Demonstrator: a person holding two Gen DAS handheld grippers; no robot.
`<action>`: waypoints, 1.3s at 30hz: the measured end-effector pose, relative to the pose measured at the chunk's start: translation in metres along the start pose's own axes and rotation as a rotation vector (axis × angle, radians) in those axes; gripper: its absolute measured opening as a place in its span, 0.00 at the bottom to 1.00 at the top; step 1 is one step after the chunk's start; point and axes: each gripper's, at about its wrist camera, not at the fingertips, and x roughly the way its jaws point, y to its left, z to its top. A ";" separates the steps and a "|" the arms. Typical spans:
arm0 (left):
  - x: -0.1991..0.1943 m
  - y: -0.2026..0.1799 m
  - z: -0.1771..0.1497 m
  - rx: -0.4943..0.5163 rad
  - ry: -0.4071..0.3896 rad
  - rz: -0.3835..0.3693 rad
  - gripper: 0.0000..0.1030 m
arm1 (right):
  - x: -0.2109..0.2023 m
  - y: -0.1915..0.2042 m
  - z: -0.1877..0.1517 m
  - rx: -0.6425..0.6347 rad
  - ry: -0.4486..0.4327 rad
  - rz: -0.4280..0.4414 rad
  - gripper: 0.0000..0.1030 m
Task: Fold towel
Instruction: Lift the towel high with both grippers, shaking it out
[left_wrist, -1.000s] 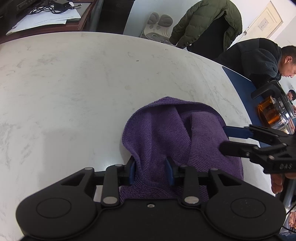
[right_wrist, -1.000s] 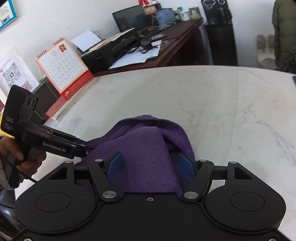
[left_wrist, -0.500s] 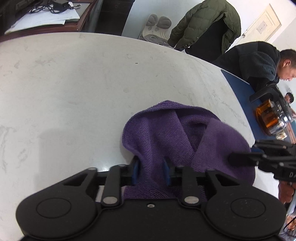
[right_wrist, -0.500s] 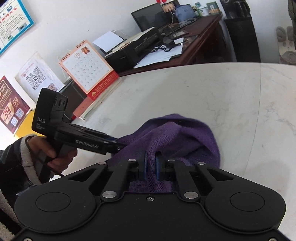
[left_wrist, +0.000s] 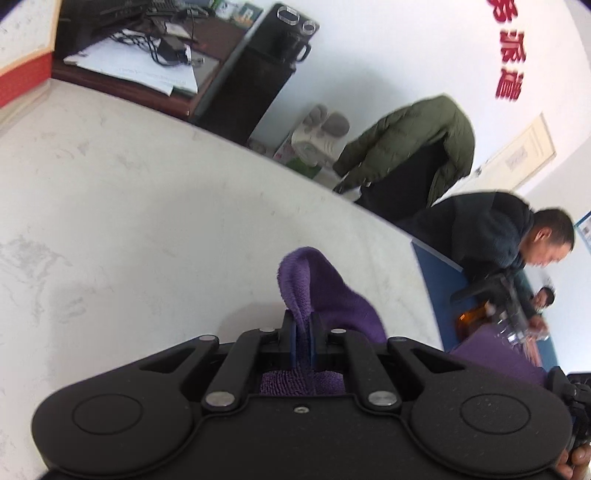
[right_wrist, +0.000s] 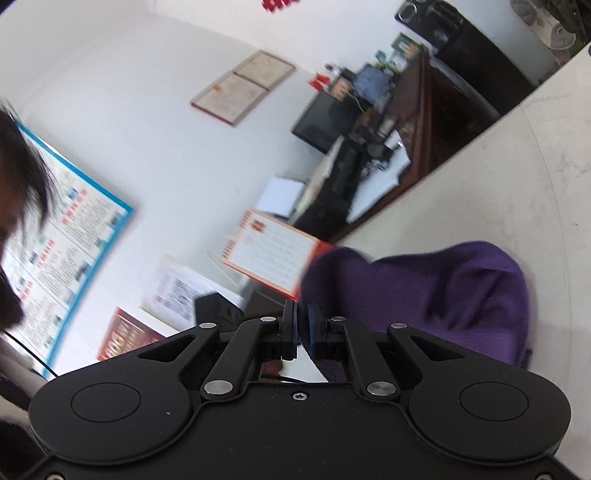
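The purple towel (left_wrist: 325, 295) is lifted off the white marble table (left_wrist: 147, 206). My left gripper (left_wrist: 303, 328) is shut on a pinched fold of it, and a flap stands up past the fingertips. In the right wrist view the towel (right_wrist: 443, 288) hangs in a bunch to the right of my right gripper (right_wrist: 301, 325), which is shut on its edge. The right view is tilted and blurred. The other gripper (left_wrist: 569, 398) shows at the lower right edge of the left wrist view.
A seated man (left_wrist: 517, 236) and a blue table (left_wrist: 436, 266) are at the right. A green coat (left_wrist: 406, 147) hangs behind the table. A desk with papers (left_wrist: 140, 66) and a red desk calendar (right_wrist: 269, 251) stand beyond the table edge.
Both grippers have lifted and tilted, raising the towel off the table. The left jaws have closed tighter on the fold. The views swung up toward the walls.
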 end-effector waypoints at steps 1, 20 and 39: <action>-0.006 -0.002 0.001 -0.001 -0.015 -0.005 0.06 | -0.004 0.005 -0.002 -0.009 -0.010 -0.004 0.06; -0.005 -0.010 -0.026 0.100 0.031 -0.004 0.06 | -0.020 -0.021 -0.017 -0.024 0.019 -0.483 0.64; 0.012 0.022 -0.024 0.083 0.075 0.066 0.06 | 0.055 -0.051 -0.025 -0.018 0.140 -0.436 0.38</action>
